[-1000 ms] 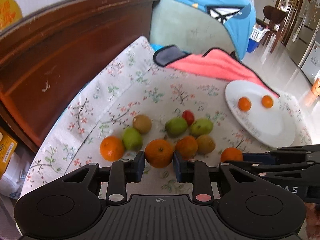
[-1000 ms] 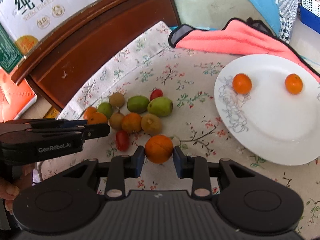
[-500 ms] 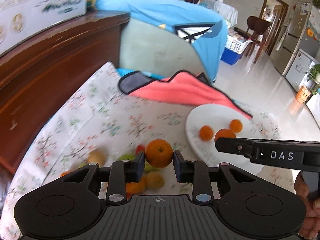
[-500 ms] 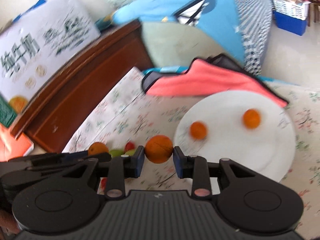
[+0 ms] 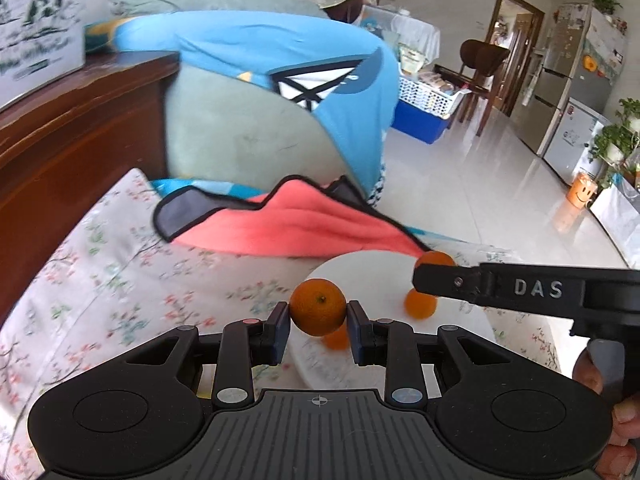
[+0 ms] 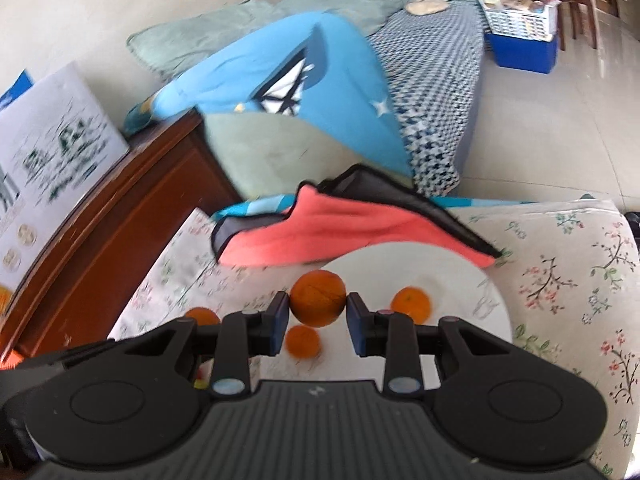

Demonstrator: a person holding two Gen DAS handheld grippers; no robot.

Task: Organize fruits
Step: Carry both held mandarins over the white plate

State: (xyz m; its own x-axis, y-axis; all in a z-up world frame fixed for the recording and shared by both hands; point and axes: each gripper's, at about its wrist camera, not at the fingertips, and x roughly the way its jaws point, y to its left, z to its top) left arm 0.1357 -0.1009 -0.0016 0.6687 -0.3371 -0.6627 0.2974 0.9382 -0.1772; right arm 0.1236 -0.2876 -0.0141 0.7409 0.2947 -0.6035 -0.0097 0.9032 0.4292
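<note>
Gripping one orange each, left tool [image 5: 318,330] and right tool [image 6: 318,326] hover over white plate [image 6: 472,276].

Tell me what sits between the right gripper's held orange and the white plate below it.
Right wrist view: nothing solid. The right gripper holds its orange in the air above the white plate, where two small oranges already lie.

Both grippers have lifted away from the fruit pile on the table and swung toward the white plate [image 6: 472,276]. The left gripper [image 5: 318,322] now carries its orange [image 5: 318,306] at the plate's near rim; the right gripper [image 6: 318,320] carries its mandarin [image 6: 318,298] above the plate, two small mandarins lying beneath its jaws.
</note>
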